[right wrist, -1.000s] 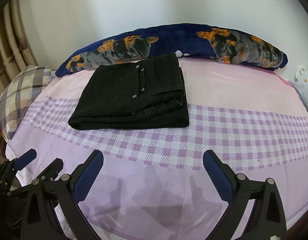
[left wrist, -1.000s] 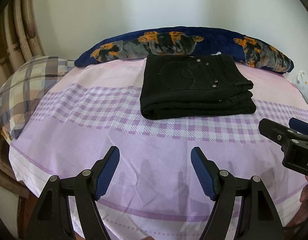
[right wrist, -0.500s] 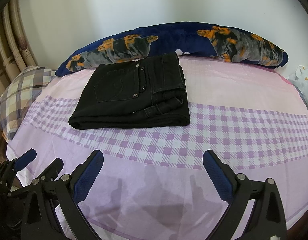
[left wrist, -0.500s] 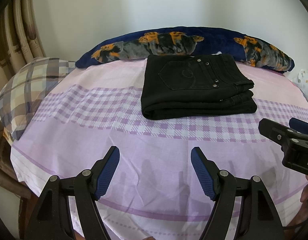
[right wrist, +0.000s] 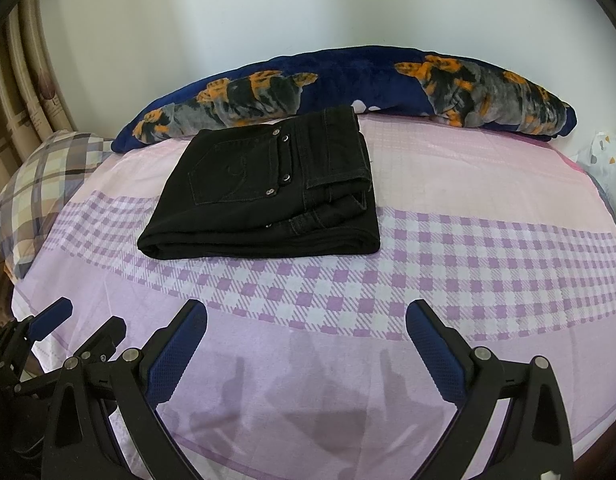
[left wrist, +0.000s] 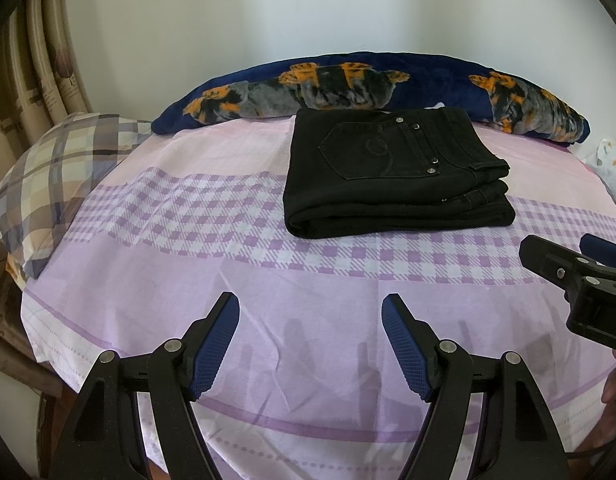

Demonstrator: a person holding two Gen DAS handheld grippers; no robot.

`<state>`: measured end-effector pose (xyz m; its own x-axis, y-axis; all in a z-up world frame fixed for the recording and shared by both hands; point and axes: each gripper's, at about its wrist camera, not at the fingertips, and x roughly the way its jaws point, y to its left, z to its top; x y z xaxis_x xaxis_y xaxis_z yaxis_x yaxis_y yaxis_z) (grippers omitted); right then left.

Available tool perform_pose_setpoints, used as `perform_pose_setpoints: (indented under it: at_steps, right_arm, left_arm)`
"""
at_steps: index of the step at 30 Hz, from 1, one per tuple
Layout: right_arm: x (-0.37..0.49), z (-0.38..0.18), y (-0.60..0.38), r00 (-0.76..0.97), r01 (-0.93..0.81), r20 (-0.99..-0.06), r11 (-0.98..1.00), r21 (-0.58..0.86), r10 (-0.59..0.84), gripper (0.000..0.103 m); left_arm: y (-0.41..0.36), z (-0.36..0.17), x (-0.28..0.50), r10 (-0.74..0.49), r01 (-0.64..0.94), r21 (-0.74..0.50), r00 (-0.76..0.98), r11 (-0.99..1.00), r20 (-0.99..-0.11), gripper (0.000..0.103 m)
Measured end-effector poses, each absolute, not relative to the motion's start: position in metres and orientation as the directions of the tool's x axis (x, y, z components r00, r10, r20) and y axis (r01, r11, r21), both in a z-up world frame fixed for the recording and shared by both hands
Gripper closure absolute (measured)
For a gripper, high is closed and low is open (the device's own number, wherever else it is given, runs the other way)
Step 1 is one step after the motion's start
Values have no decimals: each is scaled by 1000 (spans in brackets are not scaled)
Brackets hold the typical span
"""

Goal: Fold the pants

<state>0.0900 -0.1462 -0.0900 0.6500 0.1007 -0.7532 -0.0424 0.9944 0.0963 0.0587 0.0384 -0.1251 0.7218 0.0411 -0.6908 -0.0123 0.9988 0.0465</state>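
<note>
Nothing really changed over that last second; the pants [left wrist: 396,176] sat folded in a neat stack on the bed [left wrist: 268,320], up near the blue pillow [left wrist: 348,80]; my left gripper [left wrist: 310,344] and right gripper [right wrist: 306,350] both hung wide and empty, well short of them; looked finished to me.

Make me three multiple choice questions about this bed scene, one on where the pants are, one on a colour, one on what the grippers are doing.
1. Where do the pants lie?
A. On the plaid pillow
B. On the bedsheet, just before the navy blanket
C. On the floor

2. What colour are the pants?
A. Black
B. Blue
C. Grey

3. How do the left gripper and right gripper stand?
A. Both shut on the pants
B. One holds the sheet
C. Both open, holding nothing

Answers: 1 B, they sit on the checked sheet near the blanket; 2 A, the fabric is black; 3 C, bare sheet shows between both jaws.
</note>
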Motion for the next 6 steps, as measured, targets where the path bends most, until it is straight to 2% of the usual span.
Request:
perform_pose_setpoints:
  at_steps: [6]
  right_arm:
    - [90, -89, -146, 652, -43, -751, 995, 94, 99, 4]
  left_arm:
    - [43, -123, 60, 28, -1, 39, 724, 999, -690, 29]
